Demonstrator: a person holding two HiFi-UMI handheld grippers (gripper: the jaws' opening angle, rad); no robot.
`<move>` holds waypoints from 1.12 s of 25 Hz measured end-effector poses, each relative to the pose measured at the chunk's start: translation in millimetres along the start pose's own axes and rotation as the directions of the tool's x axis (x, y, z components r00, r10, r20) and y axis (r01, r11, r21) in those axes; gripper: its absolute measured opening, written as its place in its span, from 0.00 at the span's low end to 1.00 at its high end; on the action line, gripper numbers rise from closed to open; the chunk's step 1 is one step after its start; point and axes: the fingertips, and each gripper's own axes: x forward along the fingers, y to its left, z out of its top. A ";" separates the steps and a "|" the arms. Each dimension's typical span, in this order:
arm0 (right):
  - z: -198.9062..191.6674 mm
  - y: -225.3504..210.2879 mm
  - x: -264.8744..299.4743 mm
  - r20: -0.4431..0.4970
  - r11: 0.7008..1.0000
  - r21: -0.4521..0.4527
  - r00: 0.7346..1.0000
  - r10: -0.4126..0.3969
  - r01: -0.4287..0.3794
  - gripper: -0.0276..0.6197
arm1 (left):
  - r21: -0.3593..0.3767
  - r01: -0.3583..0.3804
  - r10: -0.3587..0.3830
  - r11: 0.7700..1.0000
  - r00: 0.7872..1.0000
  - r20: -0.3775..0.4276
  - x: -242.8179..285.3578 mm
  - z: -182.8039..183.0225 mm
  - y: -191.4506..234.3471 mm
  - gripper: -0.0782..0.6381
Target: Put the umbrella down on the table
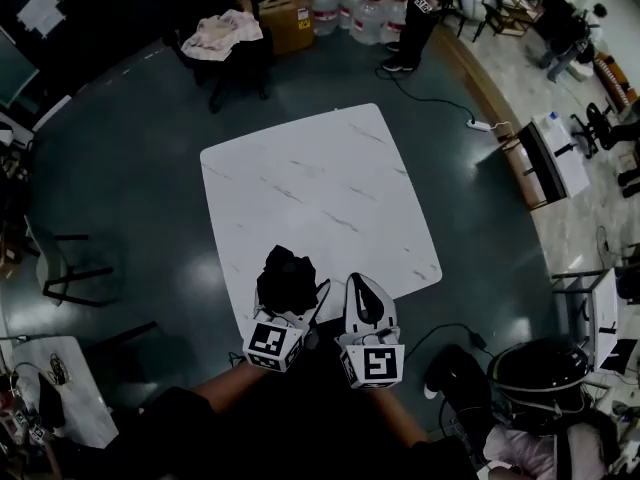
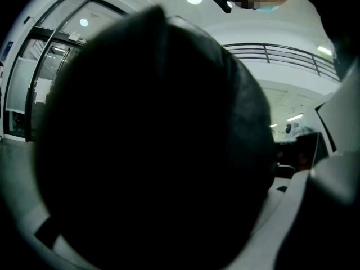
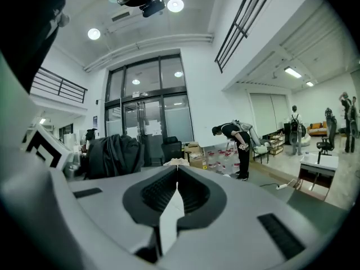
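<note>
While left gripper (image 1: 292,310) clamps umbrella (image 1: 285,276) | right gripper (image 1: 361,288) closed, empty

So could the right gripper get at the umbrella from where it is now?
Probably yes: the umbrella, held in the left gripper, sits close beside the right gripper with nothing between them, though its jaws are shut.

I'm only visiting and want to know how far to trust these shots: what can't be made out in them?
- Left tongs, tips and grip: in the left gripper view, the black umbrella fills the picture and covers them.
- Whether the umbrella touches the table or is held above it: the head view looks from overhead, so the umbrella's own bulk hides its underside.
- The umbrella's handle: in every view it is lost in the dark folds.
</note>
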 end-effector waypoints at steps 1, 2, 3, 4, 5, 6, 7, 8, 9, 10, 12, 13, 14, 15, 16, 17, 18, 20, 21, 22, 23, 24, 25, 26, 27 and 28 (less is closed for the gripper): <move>-0.6 -16.2 7.3 0.000 1.000 0.016 1.000 0.000 0.000 0.07 | -0.002 -0.006 0.006 1.000 1.000 -0.017 18.9 -4.8 -1.0 0.62; -0.5 -32.1 13.6 -0.003 1.000 0.027 1.000 0.002 -0.002 0.07 | -0.006 -0.009 0.009 1.000 0.999 -0.036 36.4 -9.5 -3.2 0.62; -0.3 -46.5 19.1 -0.008 0.999 0.032 1.000 0.007 -0.007 0.07 | -0.007 -0.011 0.011 1.000 0.998 -0.057 51.5 -13.6 -6.1 0.62; -0.3 -58.4 24.7 -0.016 0.999 0.033 1.000 0.017 -0.017 0.07 | -0.003 -0.015 0.015 1.000 0.997 -0.077 64.3 -17.0 -8.5 0.62; -0.7 -67.9 30.7 -0.023 0.999 0.033 0.999 0.032 -0.032 0.07 | 0.003 -0.022 0.022 1.000 0.995 -0.095 75.6 -19.8 -10.0 0.62; -2.3 -75.7 37.3 -0.030 0.998 0.030 0.998 0.049 -0.048 0.07 | 0.009 -0.032 0.032 0.999 0.993 -0.110 86.1 -22.4 -10.2 0.62; -5.4 -82.5 44.1 -0.038 0.998 0.024 0.997 0.063 -0.063 0.07 | 0.012 -0.042 0.044 0.999 0.991 -0.123 96.2 -25.2 -9.4 0.62; -8.7 -88.5 51.1 -0.045 0.997 0.017 0.996 0.075 -0.074 0.07 | 0.013 -0.053 0.054 0.999 0.989 -0.135 105.7 -28.7 -7.4 0.62; -12.0 -94.0 57.9 -0.051 0.996 0.012 0.995 0.083 -0.083 0.07 | 0.012 -0.063 0.064 0.998 0.987 -0.146 114.7 -33.2 -4.7 0.62; -16.2 -99.1 64.5 -0.056 0.996 0.013 0.994 0.090 -0.090 0.07 | 0.009 -0.073 0.074 0.997 0.985 -0.159 123.2 -38.6 -1.3 0.62; -28.1 -108.5 76.3 -0.079 0.995 0.019 0.992 0.104 -0.103 0.07 | -0.015 -0.104 0.099 0.994 0.977 -0.191 138.7 -51.1 6.9 0.62; -34.8 -112.8 81.3 -0.093 0.994 0.024 0.989 0.113 -0.111 0.07 | -0.038 -0.123 0.113 0.992 0.971 -0.211 145.7 -58.0 10.9 0.62; -40.8 -117.0 85.9 -0.106 0.992 0.029 0.987 0.121 -0.119 0.07 | -0.066 -0.143 0.124 0.988 0.964 -0.233 152.6 -65.0 14.5 0.62; -45.4 -121.2 90.4 -0.115 0.992 0.030 0.985 0.127 -0.124 0.07 | -0.089 -0.161 0.134 0.983 0.958 -0.254 159.4 -71.7 18.0 0.62; -48.4 -125.6 94.8 -0.120 0.992 0.025 0.985 0.127 -0.125 0.07 | -0.100 -0.174 0.141 0.980 0.952 -0.272 166.1 -78.3 21.6 0.62; -50.0 -129.8 99.5 -0.123 0.992 0.020 0.985 0.125 -0.123 0.07 | -0.100 -0.184 0.148 0.978 0.946 -0.289 172.4 -85.1 25.4 0.62; -51.6 -133.3 104.0 -0.125 0.992 0.019 0.984 0.125 -0.123 0.07 | -0.093 -0.191 0.155 0.977 0.939 -0.306 177.9 -91.9 28.9 0.62; -58.2 -138.6 111.0 -0.138 0.991 0.026 0.981 0.135 -0.133 0.07 | -0.082 -0.200 0.161 0.976 0.926 -0.341 187.7 -104.9 34.1 0.62; -61.3 -141.7 114.0 -0.147 0.990 0.032 0.979 0.140 -0.136 0.07 | -0.088 -0.206 0.162 0.975 0.919 -0.358 192.7 -110.9 35.8 0.62; -64.0 -145.3 116.9 -0.157 0.990 0.038 0.977 0.141 -0.137 0.07 | -0.098 -0.214 0.163 0.972 0.913 -0.374 198.3 -116.5 37.4 0.62; -66.8 -149.4 119.7 -0.167 0.990 0.045 0.976 0.141 -0.135 0.07 | -0.106 -0.222 0.164 0.969 0.906 -0.391 204.3 -122.2 39.0 0.62; -69.8 -153.8 122.4 -0.176 0.990 0.055 0.975 0.138 -0.131 0.07 | -0.108 -0.228 0.166 0.968 0.899 -0.406 210.6 -127.9 40.7 0.62; -73.0 -158.2 124.9 -0.184 0.990 0.066 0.974 0.135 -0.125 0.07 | -0.100 -0.230 0.168 0.968 0.891 -0.422 216.9 -133.5 42.3 0.62; -75.7 -162.3 127.3 -0.190 0.990 0.078 0.973 0.133 -0.120 0.07 | -0.084 -0.229 0.171 0.970 0.883 -0.437 222.9 -138.9 43.8 0.62; -77.8 -166.1 129.6 -0.194 0.989 0.086 0.972 0.131 -0.116 0.07 | -0.063 -0.224 0.173 0.972 0.875 -0.452 228.8 -144.6 45.5 0.62; -79.3 -169.6 131.9 -0.198 0.989 0.091 0.972 0.130 -0.114 0.07 | -0.044 -0.216 0.171 0.975 0.867 -0.468 234.4 -150.6 47.2 0.62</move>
